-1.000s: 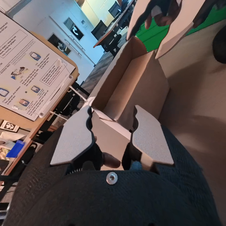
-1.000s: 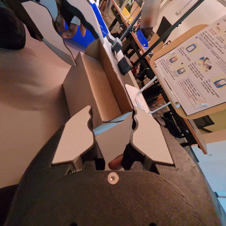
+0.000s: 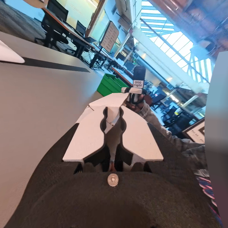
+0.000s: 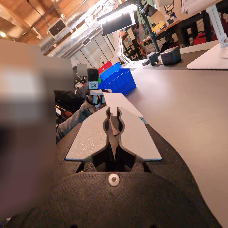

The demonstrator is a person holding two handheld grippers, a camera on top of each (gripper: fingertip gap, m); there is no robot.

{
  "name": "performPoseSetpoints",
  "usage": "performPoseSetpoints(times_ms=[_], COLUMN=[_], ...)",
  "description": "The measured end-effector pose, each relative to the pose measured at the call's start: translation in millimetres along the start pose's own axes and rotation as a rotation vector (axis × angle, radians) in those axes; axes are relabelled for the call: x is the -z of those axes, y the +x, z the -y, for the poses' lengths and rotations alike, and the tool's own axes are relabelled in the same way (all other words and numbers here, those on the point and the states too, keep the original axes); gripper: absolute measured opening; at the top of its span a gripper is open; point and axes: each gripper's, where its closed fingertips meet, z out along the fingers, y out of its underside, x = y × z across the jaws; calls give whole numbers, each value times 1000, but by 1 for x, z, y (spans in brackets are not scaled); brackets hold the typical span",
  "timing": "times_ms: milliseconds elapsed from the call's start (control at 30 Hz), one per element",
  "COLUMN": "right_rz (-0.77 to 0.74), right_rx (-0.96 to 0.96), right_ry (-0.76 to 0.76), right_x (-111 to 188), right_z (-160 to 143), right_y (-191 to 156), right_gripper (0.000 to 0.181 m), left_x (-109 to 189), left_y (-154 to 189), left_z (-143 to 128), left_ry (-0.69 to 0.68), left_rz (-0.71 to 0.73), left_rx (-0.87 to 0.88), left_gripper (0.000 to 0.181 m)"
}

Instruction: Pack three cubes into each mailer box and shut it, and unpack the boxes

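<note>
Risk: you hold the mailer box (image 3: 108,102) from its two ends, so pulling the grippers apart or twisting one could tear the thin card or let an end slip free; uneven pressure could buckle the panel.

Left gripper (image 3: 113,109): jaws nearly together, pinching a cardboard edge of the box between them.

Right gripper (image 4: 113,109): jaws likewise narrowed onto the opposite cardboard edge, a curled flap showing in the gap.

The box spans between both grippers above the grey table (image 4: 178,98); no cubes are visible.
</note>
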Motion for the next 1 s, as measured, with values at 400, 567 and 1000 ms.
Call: performPoseSetpoints(times_ms=[400,567,1000], right_rz=[-20,-6,-104], right_rx=[-15,10,311], right_ry=[27,37,-35], right_x=[2,6,7], right_z=[6,8,-5], right_y=[6,3,6], right_gripper=[16,3,0], left_x=[4,0,-4], left_y=[-5,2,-1], left_z=[19,15,0], left_ry=[75,52,-43], left_rz=[-21,-24,52], left_rx=[50,-34,-215], left_gripper=[12,8,2])
